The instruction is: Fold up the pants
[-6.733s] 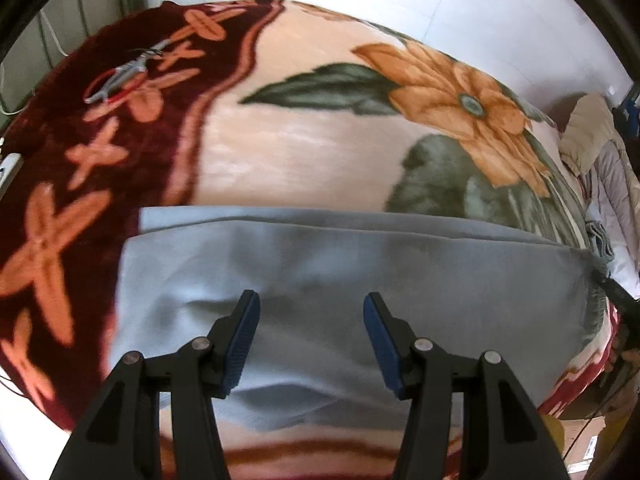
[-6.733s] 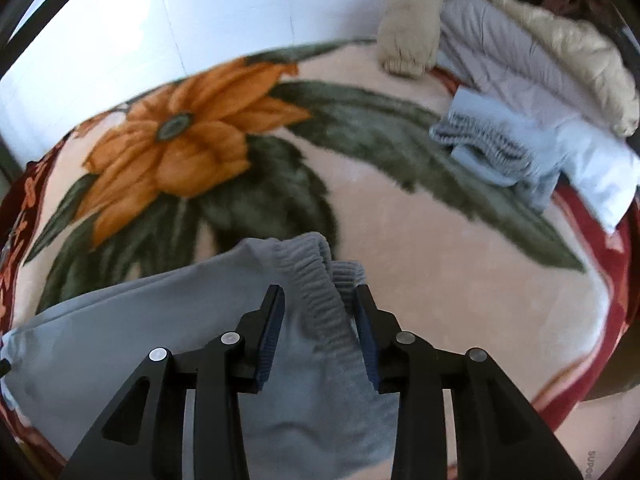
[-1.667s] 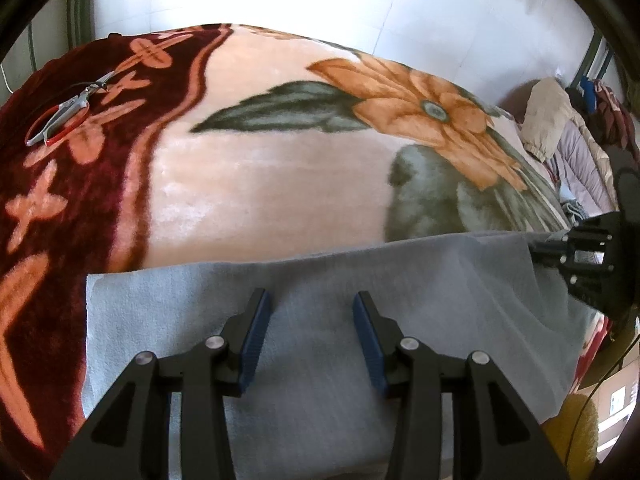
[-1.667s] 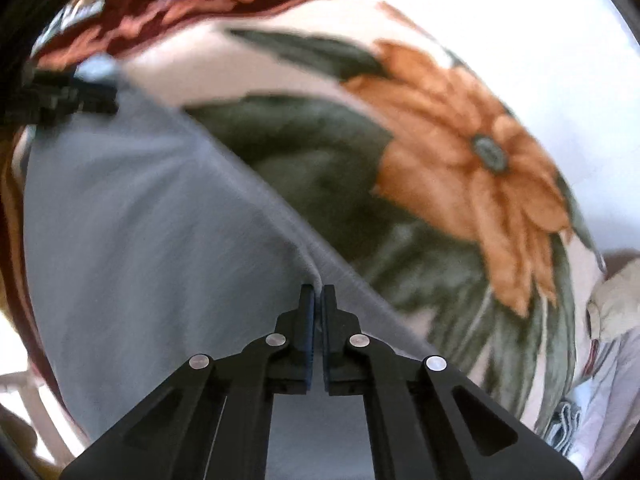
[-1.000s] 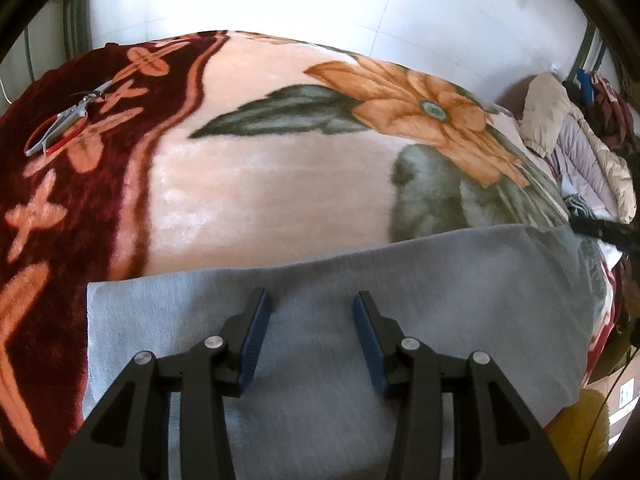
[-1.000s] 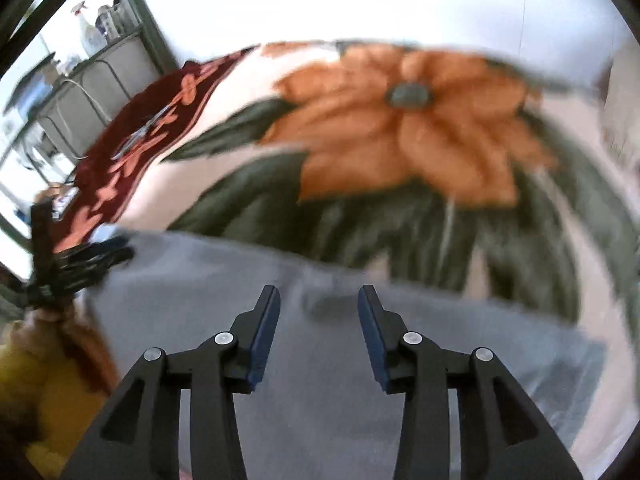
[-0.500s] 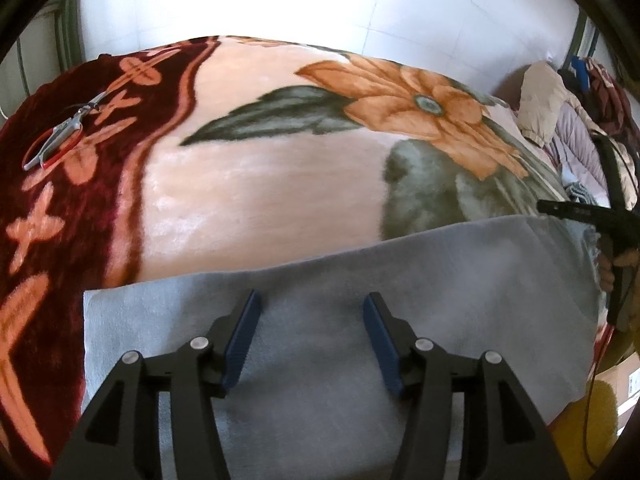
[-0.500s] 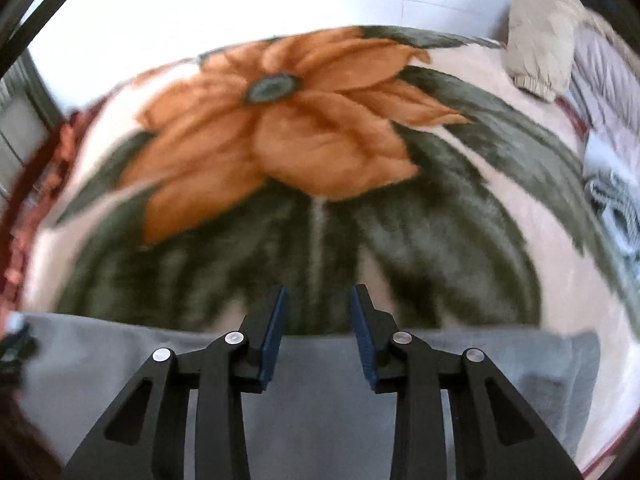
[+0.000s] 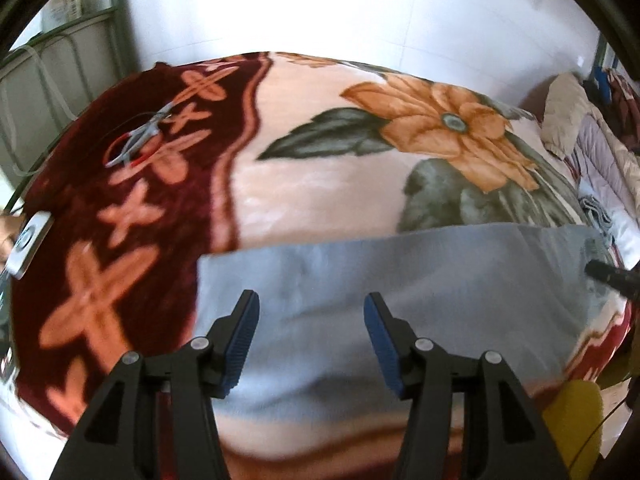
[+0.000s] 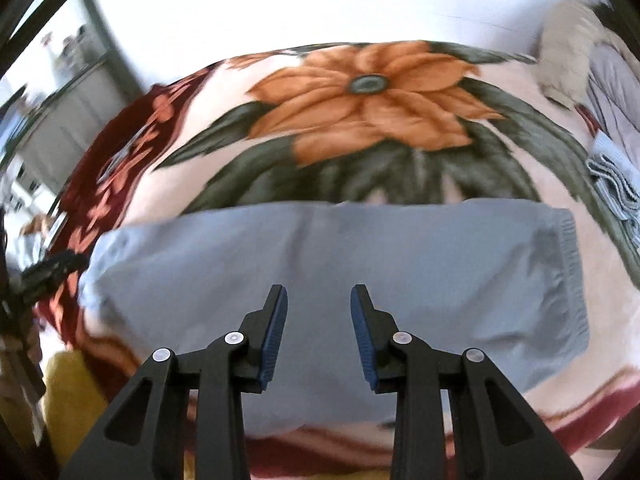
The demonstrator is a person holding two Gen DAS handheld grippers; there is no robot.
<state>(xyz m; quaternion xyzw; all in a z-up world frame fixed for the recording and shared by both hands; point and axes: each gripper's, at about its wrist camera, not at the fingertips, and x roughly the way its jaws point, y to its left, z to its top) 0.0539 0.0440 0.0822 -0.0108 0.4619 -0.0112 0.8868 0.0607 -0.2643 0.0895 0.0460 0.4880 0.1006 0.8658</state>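
White tiled walls rise behind a bed covered by a plush blanket (image 9: 320, 200), peach in the middle with a large orange flower and dark green leaves, maroon with orange crosses along one side. Motion blur softens both views, and the blanket's pile reads only as smeared colour near the edges. Folded into a long flat band, the pants (image 10: 320, 264) lie across the near part of the blanket; they are pale blue-grey, soft and matte, with a ribbed elastic waistband at the right end in the right wrist view. Their near edge is hidden behind the gripper arms. The left gripper (image 9: 310, 338) stands released above the cloth, its jaws having just widened, nothing between the blue ridged pads. The right gripper (image 10: 319, 332) is also free, its jaws having just narrowed but still apart, gripping nothing. Scissors (image 9: 138, 142) with red handles lie on the maroon border, small and indistinct. Crumpled clothes (image 9: 592, 148) pile at the far right, partly cut off.
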